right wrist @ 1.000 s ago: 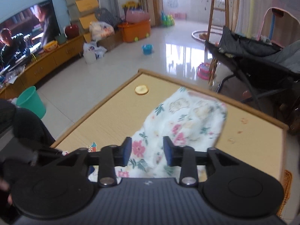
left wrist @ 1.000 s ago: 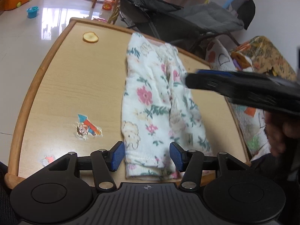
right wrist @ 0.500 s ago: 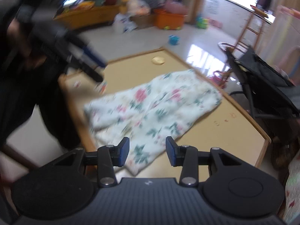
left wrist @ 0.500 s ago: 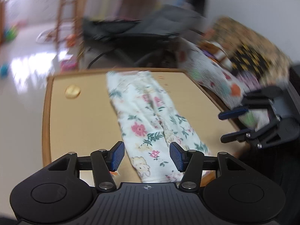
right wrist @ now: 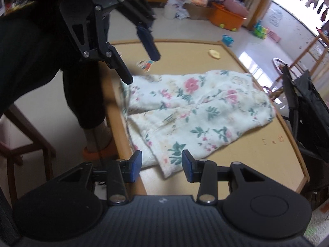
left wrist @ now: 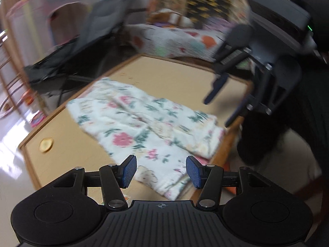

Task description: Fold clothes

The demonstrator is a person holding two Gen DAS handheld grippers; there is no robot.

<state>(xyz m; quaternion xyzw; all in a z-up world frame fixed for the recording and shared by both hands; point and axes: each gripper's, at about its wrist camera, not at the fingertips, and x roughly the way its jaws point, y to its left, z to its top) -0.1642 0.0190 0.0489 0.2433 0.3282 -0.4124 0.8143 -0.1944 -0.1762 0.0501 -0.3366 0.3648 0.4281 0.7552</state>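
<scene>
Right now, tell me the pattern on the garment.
White garment with pink flowers and green leaves; clearest in the right wrist view.

Garment (right wrist: 193, 111): white ground, printed with pink flowers, green leaves and pale yellow motifs. Counter (right wrist: 257, 160): light tan top with a darker orange-brown rim; one round pale yellow spot (right wrist: 214, 54) and one red, blue and white sticker (right wrist: 145, 64) on its surface. Left claw (left wrist: 161, 171): black body, blue ribbed pads. Right claw (right wrist: 161, 165): black body, blue pads. Floor (right wrist: 242, 41): glossy white-grey. Storage bin (right wrist: 227, 18): orange, with a pink item resting on top. Small tub (right wrist: 227, 39) on the floor: light blue. Stroller (right wrist: 308, 107): black. Bedding (left wrist: 174, 39) in the left wrist view: white with orange, green and red patches, blurred.
</scene>
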